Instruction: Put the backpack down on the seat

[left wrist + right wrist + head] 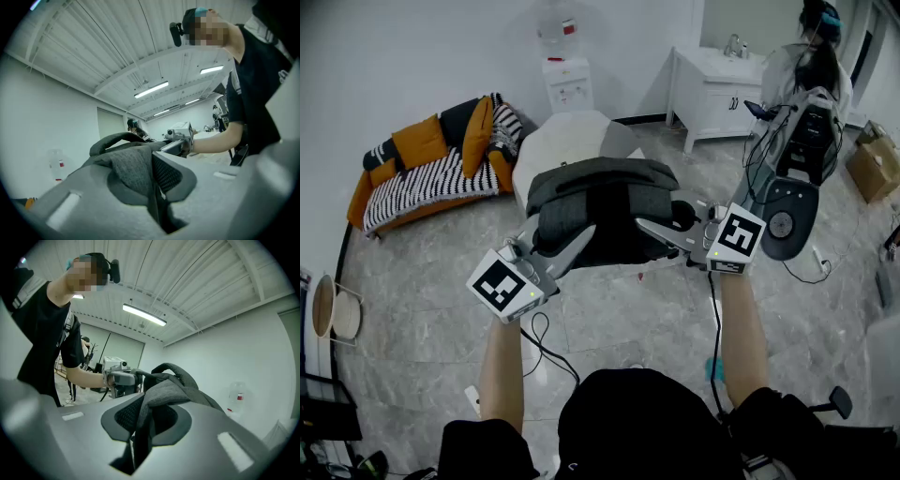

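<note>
A dark grey backpack (pixel 600 211) hangs in the air in front of me, held from both sides. My left gripper (pixel 567 246) is shut on its left edge, and the grey fabric (pixel 133 176) is pinched between the jaws. My right gripper (pixel 661 228) is shut on the right side, with cloth (pixel 150 411) squeezed between its jaws. The backpack's carry handle (pixel 176 371) arches above the pinch. Beyond the bag stands a white octagonal seat (pixel 567 141). In the left gripper view the right gripper (pixel 180 133) shows across the bag.
An orange sofa (pixel 422 173) with striped throw and cushions stands at the back left. A white cabinet (pixel 712 89) and a water dispenser (pixel 565 80) line the far wall. Another person (pixel 811 66) stands at the back right by a wheeled machine (pixel 783 202). Cables lie on the marble floor.
</note>
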